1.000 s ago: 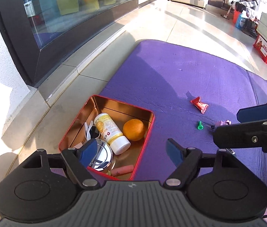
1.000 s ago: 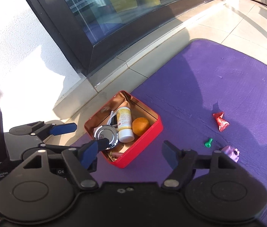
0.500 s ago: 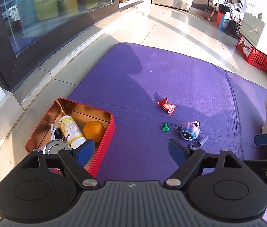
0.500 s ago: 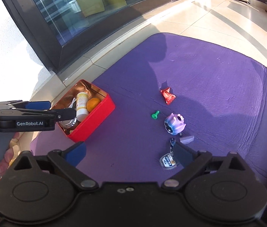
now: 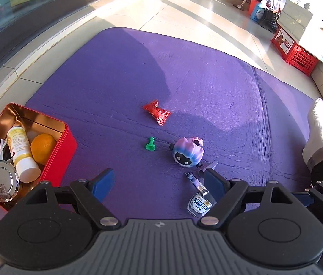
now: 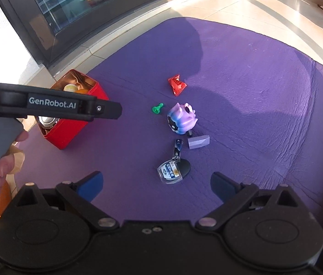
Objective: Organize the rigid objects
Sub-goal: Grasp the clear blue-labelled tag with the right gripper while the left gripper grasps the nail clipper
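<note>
On the purple mat (image 5: 184, 73) lie a red wrapper (image 5: 157, 112), a green pawn-like piece (image 5: 150, 144), a pink-and-blue round toy (image 5: 187, 152), a nail clipper (image 5: 197, 182), a clear tag (image 5: 199, 206) and a small lilac block (image 6: 198, 141). A red tin (image 5: 66, 147) at the left holds a white bottle (image 5: 21, 151), an orange (image 5: 42, 147) and a round silver lid (image 5: 2, 183). My left gripper (image 5: 160, 184) is open and empty, above the mat near the clipper. My right gripper (image 6: 156, 185) is open and empty, just short of the clear tag (image 6: 170, 173).
A glass door with a dark frame (image 6: 74, 11) runs along the mat's left. A red crate (image 5: 295, 50) and bags stand far right. A socked foot (image 5: 317, 130) rests on the mat's right edge. The left gripper's body (image 6: 46, 105) crosses the right wrist view.
Both grippers have swung right, away from the red tin toward the loose items. The toy, clipper and tag have come into view. Both stay open.
</note>
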### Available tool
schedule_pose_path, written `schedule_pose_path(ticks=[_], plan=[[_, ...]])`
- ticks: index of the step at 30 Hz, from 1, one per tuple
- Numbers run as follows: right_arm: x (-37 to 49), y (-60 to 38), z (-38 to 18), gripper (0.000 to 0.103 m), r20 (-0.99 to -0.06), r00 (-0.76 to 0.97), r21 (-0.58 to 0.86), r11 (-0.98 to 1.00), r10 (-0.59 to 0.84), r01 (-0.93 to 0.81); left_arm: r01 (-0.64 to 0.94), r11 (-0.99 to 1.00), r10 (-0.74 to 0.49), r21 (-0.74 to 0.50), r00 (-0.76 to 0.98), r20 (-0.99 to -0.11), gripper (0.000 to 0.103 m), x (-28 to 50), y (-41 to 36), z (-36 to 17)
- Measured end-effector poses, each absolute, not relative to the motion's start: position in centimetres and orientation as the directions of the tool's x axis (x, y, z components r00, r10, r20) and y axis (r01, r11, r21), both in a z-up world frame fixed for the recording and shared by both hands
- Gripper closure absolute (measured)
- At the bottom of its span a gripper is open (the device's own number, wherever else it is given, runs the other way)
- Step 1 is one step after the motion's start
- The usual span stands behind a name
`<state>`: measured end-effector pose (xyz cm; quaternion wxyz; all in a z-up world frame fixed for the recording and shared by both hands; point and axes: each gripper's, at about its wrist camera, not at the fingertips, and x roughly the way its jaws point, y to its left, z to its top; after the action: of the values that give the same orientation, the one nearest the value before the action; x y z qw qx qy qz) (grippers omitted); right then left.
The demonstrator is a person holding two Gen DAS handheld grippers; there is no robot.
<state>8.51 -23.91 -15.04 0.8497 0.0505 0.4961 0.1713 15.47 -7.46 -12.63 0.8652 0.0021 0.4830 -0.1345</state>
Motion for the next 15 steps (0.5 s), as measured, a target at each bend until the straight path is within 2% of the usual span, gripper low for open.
schedule_pose_path(ticks=[4, 15], plan=[[9.2, -24.0, -17.5, 0.008, -0.841, 0.43, 0.238, 0.938, 0.329, -0.252, 0.235, 0.957, -0.254, -0.168, 0.41, -0.876, 0.018, 17.4, -9.3, -15.6], [10.9, -22.3, -22.4, 0.02, -0.858, 0.412, 0.156, 0.92, 0.307, -0.361, 0.275, 0.954, -0.21, -0.121, 0.321, -0.924, 0.018, 19.6, -12.9, -21.7]])
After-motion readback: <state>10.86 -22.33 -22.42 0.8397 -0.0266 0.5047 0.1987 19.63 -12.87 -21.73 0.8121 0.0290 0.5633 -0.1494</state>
